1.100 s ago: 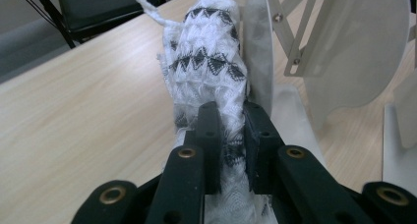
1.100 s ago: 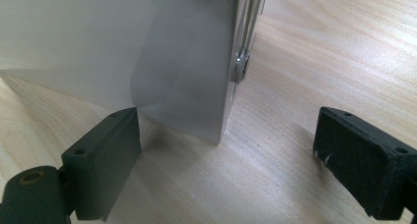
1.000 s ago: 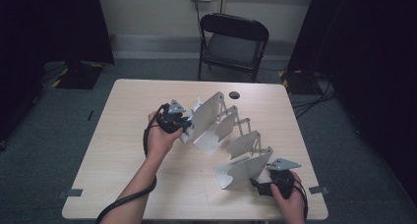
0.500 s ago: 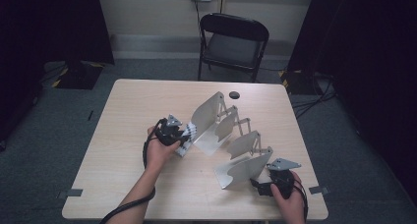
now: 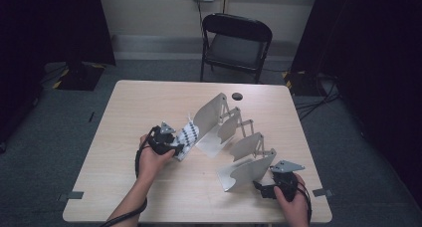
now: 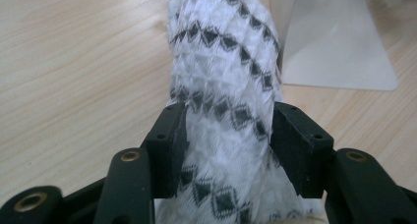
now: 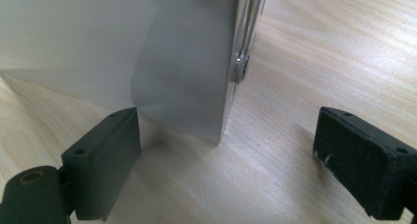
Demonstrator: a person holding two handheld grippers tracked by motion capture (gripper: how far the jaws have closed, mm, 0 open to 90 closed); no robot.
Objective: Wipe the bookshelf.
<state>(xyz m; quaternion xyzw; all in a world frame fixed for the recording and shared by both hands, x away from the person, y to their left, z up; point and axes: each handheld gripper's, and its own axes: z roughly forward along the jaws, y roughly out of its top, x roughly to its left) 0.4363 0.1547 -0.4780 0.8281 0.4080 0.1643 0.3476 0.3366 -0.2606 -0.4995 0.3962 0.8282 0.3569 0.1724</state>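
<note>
We see a cloth [image 6: 221, 81] of white knitted textile with black diamonds, soft and rough. The rack [image 5: 234, 137] has smooth matt grey metal plates. The table [image 5: 139, 107] is pale wood-grain, smooth. The jaws look matt black plastic.

Blk folding chair [image 5: 237, 43] behind table [image 5: 149, 102]; small blk disc [image 5: 237, 95]
</note>
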